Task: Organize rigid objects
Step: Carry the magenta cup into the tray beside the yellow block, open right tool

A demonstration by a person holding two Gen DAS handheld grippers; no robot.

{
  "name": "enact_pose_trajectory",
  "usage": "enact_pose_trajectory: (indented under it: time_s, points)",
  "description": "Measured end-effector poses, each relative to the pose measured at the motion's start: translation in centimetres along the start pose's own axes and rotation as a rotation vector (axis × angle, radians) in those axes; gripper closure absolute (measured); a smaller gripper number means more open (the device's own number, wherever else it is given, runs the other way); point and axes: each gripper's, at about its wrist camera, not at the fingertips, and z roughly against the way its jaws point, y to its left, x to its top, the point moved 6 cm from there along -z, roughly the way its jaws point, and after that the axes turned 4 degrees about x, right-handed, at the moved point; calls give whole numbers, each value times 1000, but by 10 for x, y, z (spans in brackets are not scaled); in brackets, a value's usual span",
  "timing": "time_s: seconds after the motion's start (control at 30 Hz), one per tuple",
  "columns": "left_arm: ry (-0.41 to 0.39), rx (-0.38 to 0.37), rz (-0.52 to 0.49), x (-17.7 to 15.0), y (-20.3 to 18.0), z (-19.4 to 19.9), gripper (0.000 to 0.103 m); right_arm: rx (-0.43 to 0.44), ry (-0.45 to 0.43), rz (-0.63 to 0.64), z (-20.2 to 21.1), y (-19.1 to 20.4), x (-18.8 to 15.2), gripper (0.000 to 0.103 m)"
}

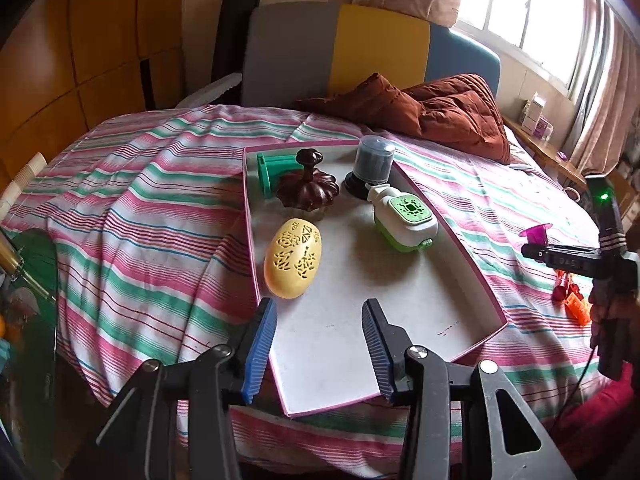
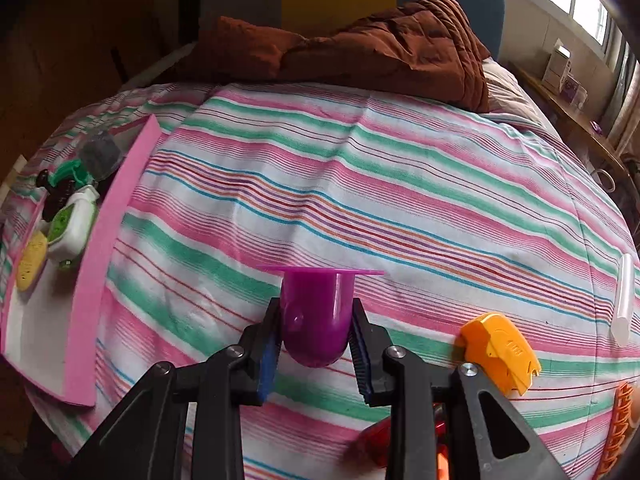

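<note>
A pink-rimmed white tray (image 1: 400, 288) lies on the striped bedspread. It holds a yellow perforated egg-shaped case (image 1: 293, 258), a white and green device (image 1: 404, 216), a grey cylinder container (image 1: 374, 160), a dark brown knobbed lid (image 1: 308, 184) and a green bracket (image 1: 276, 170). My left gripper (image 1: 319, 306) hovers open over the tray's near end with nothing between its fingers. My right gripper (image 2: 315, 306) is shut on a purple flanged cup (image 2: 316, 320), held above the bedspread to the right of the tray (image 2: 112, 216). The left wrist view shows that cup (image 1: 535, 233) at the far right.
An orange plastic piece (image 2: 498, 350), a white tube (image 2: 624, 296), a red object (image 2: 380, 440) and an orange toothed part (image 2: 616, 428) lie on the bedspread near my right gripper. A brown quilt (image 1: 440, 112) is bunched at the headboard. A shelf runs under the window.
</note>
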Motion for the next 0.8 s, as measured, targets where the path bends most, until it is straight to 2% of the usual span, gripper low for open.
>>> enact_pose_trajectory:
  time_s: [0.3, 0.5, 0.63, 0.8]
  points:
    - [-3, 8, 21, -5, 9, 2, 58, 217, -90, 177, 49, 109, 9, 72]
    - [-17, 19, 49, -5, 23, 7, 58, 382, -57, 288, 53, 188, 4, 72]
    - [-16, 32, 70, -7, 34, 7, 58, 415, -13, 335, 37, 224, -6, 72]
    - [-14, 52, 95, -10, 46, 6, 58, 419, 13, 330, 23, 237, -12, 72]
